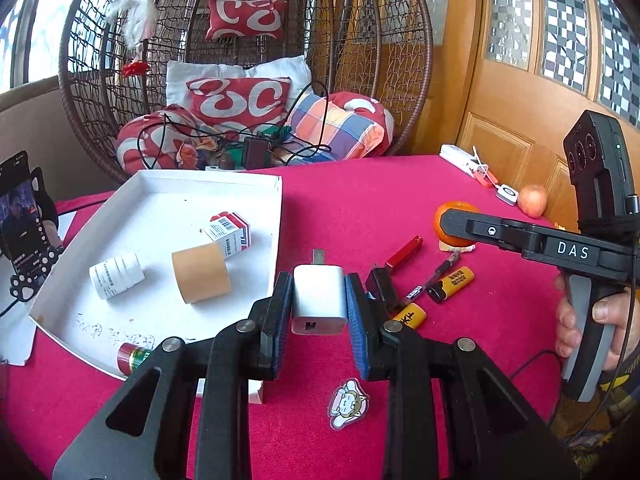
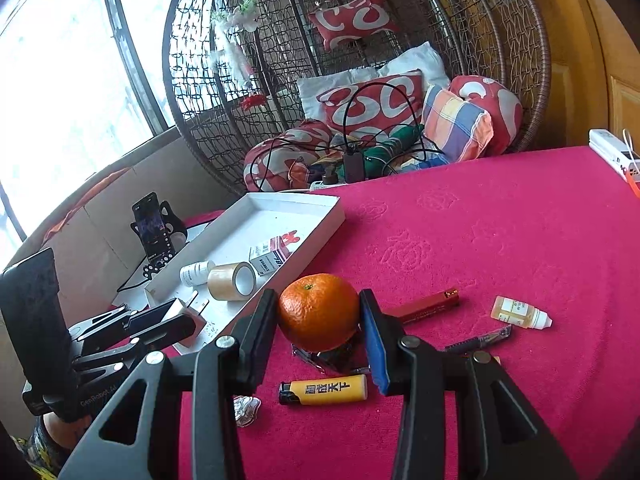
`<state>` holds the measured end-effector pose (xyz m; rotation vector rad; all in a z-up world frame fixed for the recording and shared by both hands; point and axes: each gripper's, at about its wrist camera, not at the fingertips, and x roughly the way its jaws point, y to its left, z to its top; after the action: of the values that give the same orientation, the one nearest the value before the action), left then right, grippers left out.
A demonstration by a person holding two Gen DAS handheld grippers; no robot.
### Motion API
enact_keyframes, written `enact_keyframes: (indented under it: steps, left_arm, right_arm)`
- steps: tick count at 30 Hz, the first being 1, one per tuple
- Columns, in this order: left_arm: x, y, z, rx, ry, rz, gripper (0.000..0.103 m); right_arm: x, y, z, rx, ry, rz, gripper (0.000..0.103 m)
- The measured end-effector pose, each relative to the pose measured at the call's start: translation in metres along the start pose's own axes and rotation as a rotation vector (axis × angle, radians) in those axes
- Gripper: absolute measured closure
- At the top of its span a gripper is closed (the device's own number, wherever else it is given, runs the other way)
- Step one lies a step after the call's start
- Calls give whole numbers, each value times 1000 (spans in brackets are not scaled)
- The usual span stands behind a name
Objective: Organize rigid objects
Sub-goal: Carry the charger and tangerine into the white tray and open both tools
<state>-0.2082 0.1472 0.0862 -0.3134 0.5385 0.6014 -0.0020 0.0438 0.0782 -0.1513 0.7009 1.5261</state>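
Holding two things at once, I have my left gripper (image 1: pixel 320 300) clamped on a white charger plug (image 1: pixel 319 300), lifted above the red tablecloth (image 1: pixel 400 200) just beside the white tray (image 1: pixel 276 200). My right gripper (image 2: pixel 320 316) is closed around an orange (image 2: pixel 318 310), pads pressing both its sides, above the cloth. In the tray I see a tape roll (image 1: pixel 202 278), a white bottle (image 1: pixel 116 276) and a small box (image 1: pixel 230 234). On the cloth lie a yellow lighter (image 2: pixel 324 390), a red tube (image 2: pixel 428 306), a dropper bottle (image 2: pixel 520 312) and a pen (image 2: pixel 480 338).
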Motion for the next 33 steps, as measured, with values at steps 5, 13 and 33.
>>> enact_keyframes:
  steps: [5, 13, 33]
  left_arm:
    - [-2, 8, -1, -18, -10, 6, 77]
    - [-5, 30, 4, -43, -30, 33, 77]
    - [40, 154, 63, -210, -25, 132, 77]
  right_arm:
    - [5, 4, 1, -1, 14, 6, 62]
    - [16, 24, 11, -51, 25, 17, 62]
    - [79, 89, 46, -177, 96, 102, 62]
